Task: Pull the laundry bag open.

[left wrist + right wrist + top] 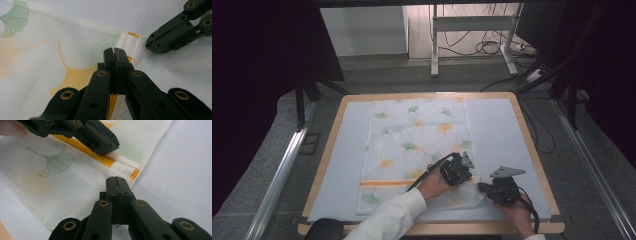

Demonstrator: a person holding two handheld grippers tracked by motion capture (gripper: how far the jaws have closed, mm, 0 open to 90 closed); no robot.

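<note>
White cloth [50,57] under the shut left tool [115,53]; any pinch hidden

From my seat I look down on a wooden-edged table [532,150] covered by a pale grey mat [499,135]. It stands on grey carpet [277,135], with metal rails [279,175] running along both sides. Beyond it I see a white wall [362,30], the legs of a white metal frame [472,30], and black cables [484,47] looping over the floor. Dark curtains [257,75] close in left and right. The light is dim and even.
</note>
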